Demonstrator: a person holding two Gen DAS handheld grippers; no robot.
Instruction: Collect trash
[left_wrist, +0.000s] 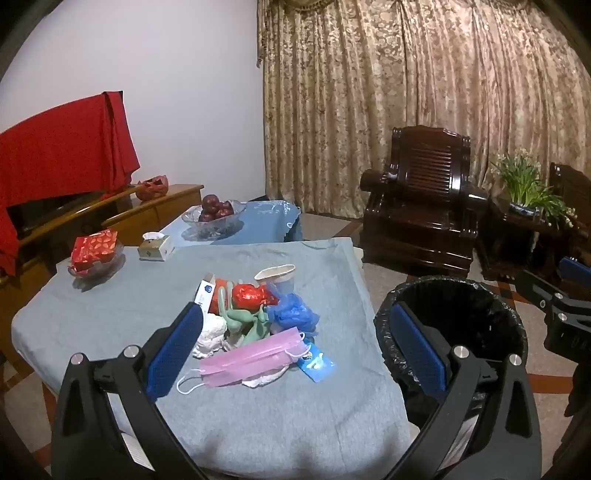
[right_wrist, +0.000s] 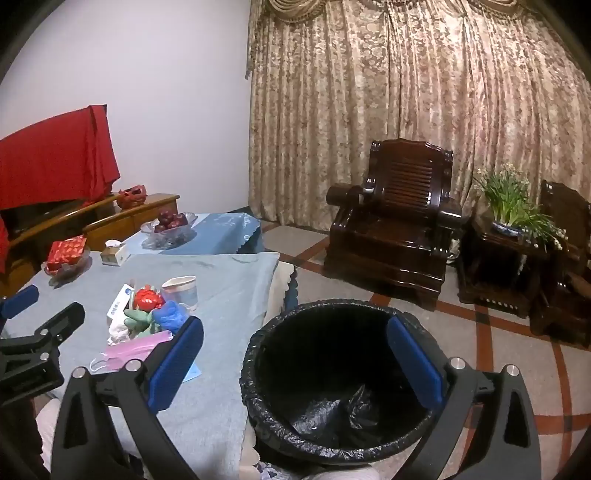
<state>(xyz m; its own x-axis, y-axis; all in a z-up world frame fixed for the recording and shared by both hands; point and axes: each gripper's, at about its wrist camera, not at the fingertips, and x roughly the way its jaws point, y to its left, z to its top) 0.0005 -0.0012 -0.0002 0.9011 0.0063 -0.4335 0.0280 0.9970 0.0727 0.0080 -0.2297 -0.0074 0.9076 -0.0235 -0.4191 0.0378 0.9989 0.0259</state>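
Nothing picked yet: left gripper (left_wrist: 295, 343) and right gripper (right_wrist: 295, 354) both wide open and empty, trash pile (left_wrist: 258, 317) on the cloth-covered surface (left_wrist: 110, 321) beside the lined bin (right_wrist: 332, 387); next, probably grab the pink mask (left_wrist: 255, 356).

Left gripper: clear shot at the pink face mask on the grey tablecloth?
Probably yes. The left gripper is open, and the pink face mask lies on top at the pile's near edge with nothing covering it.

Left claw (left_wrist: 295, 354), right claw (right_wrist: 295, 354): both wide open, empty, tilted down.
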